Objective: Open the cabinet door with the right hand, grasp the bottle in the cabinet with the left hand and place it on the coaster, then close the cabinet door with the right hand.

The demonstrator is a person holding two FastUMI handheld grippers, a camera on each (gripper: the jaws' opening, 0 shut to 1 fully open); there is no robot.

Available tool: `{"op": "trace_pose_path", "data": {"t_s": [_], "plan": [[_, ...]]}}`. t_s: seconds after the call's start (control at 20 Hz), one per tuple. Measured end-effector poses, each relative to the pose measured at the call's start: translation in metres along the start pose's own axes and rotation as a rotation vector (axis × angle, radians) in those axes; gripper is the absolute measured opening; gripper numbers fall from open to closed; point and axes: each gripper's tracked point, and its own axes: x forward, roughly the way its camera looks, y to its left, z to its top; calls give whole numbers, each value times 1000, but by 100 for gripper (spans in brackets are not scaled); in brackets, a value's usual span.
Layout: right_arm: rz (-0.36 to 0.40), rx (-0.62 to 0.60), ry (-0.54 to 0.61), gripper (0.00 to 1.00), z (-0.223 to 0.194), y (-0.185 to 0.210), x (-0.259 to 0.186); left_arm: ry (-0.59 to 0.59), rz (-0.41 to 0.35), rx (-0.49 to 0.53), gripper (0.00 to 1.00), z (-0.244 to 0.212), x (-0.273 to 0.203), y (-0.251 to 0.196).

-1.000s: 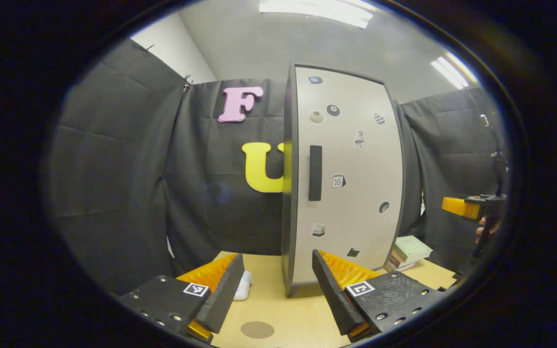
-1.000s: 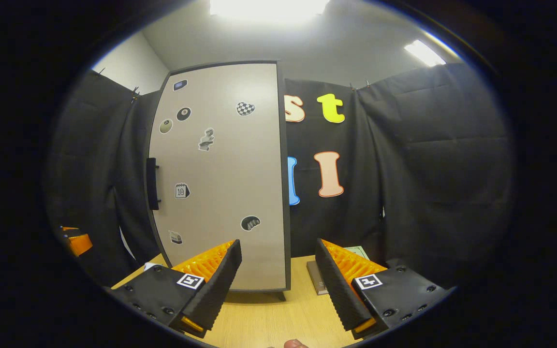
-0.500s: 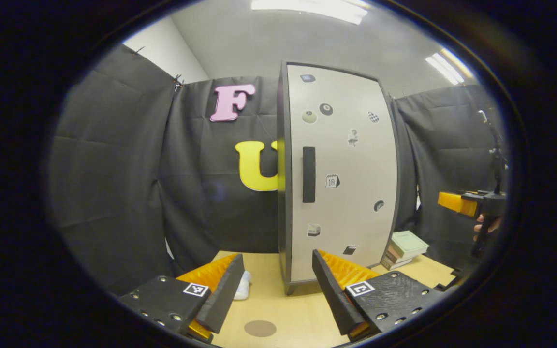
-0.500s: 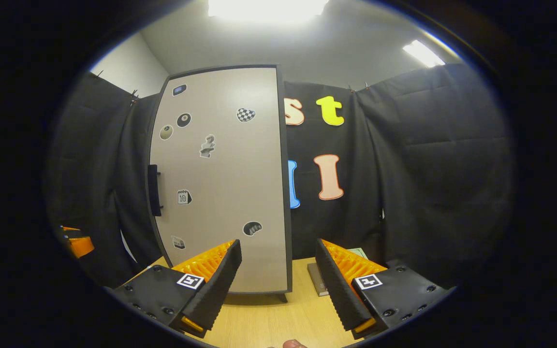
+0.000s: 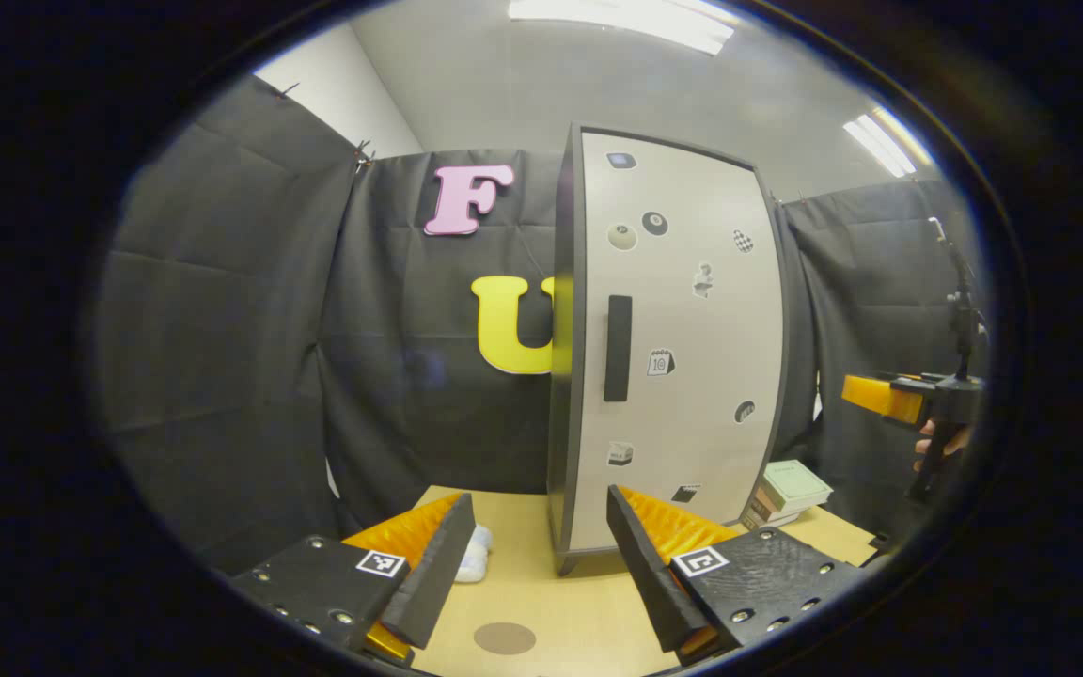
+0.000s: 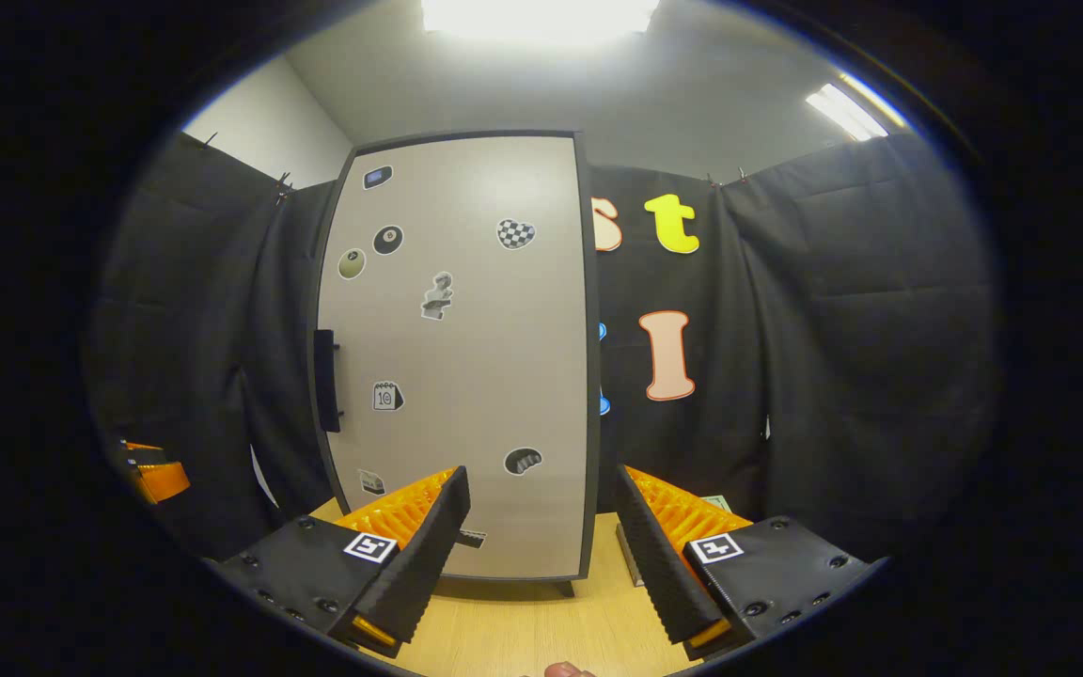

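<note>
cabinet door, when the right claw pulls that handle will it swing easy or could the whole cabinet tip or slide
The door is a flat stiff panel and probably swings without flexing. Its handle sits at the left edge, likely far from the hinge, so it should open lightly. The cabinet is tall on small feet on the smooth table, so a hard pull might slide or rock it.

The left gripper [image 5: 540, 555] is held level with its jaws spread wide apart, gripping nothing. The right gripper [image 6: 541, 550] is likewise level, jaws wide apart and empty. In the left gripper view, a hand [image 5: 934, 444] holds the right gripper far to the right.
</note>
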Motion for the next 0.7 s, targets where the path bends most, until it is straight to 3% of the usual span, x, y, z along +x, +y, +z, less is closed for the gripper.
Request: {"op": "trace_pose_path", "data": {"t_s": [0.7], "plan": [[241,-42,-47,97,58,139,69,83,114,-53,86,-56,-26,53]]}}
